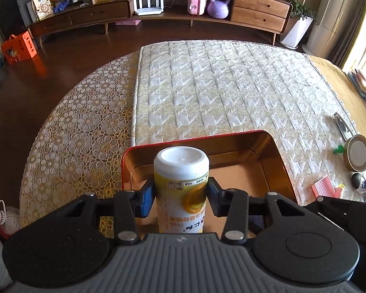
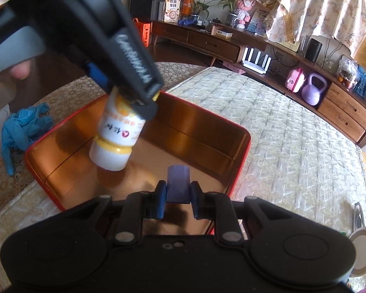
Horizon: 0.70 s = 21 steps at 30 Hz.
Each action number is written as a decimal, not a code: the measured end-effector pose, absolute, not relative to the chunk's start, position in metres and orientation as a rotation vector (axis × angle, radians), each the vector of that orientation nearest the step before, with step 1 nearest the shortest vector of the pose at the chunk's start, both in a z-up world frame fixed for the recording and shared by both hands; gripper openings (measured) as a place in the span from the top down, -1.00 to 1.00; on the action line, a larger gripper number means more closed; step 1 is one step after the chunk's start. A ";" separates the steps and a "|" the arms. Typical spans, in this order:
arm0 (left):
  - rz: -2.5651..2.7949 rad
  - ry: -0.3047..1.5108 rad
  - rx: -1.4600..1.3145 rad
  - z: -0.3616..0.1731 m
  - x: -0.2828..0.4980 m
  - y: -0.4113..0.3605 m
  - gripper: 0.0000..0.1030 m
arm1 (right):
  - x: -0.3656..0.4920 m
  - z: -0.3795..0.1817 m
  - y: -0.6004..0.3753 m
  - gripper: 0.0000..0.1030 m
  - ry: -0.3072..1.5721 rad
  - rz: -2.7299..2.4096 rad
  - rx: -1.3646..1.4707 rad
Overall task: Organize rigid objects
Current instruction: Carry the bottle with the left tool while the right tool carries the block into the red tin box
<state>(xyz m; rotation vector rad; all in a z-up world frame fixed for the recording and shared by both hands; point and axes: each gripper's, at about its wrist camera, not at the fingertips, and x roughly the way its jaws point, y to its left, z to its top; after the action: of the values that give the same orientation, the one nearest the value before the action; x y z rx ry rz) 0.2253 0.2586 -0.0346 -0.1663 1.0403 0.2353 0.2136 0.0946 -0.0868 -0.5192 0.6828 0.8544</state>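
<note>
My left gripper is shut on a white and yellow bottle with a white cap, held cap-down over the open red tin box. In the right wrist view the same bottle hangs from the left gripper, its cap close above the tin's gold floor. My right gripper is shut on a small dark blue flat block, held above the tin's near edge.
The tin stands on a quilted cream mat on a lace-covered table. At the right lie a round mirror, a pink comb and small toys. Blue gloves lie left of the tin. A wooden sideboard stands behind.
</note>
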 end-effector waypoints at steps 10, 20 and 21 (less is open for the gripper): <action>0.243 1.112 -0.168 -0.071 0.243 0.265 0.15 | 0.217 -0.096 0.109 0.62 0.692 0.845 -0.561; 0.248 1.113 -0.212 -0.074 0.240 0.269 0.13 | 0.208 -0.083 0.092 0.26 0.694 0.881 -0.509; 0.247 1.110 -0.214 -0.074 0.239 0.268 0.13 | 0.206 -0.082 0.087 0.26 0.694 0.886 -0.506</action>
<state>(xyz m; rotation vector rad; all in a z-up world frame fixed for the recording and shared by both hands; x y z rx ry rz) 0.2389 0.2685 -0.0737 -0.2145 1.1098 0.2471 0.2064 0.0869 -0.0818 -0.5058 0.6938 0.8859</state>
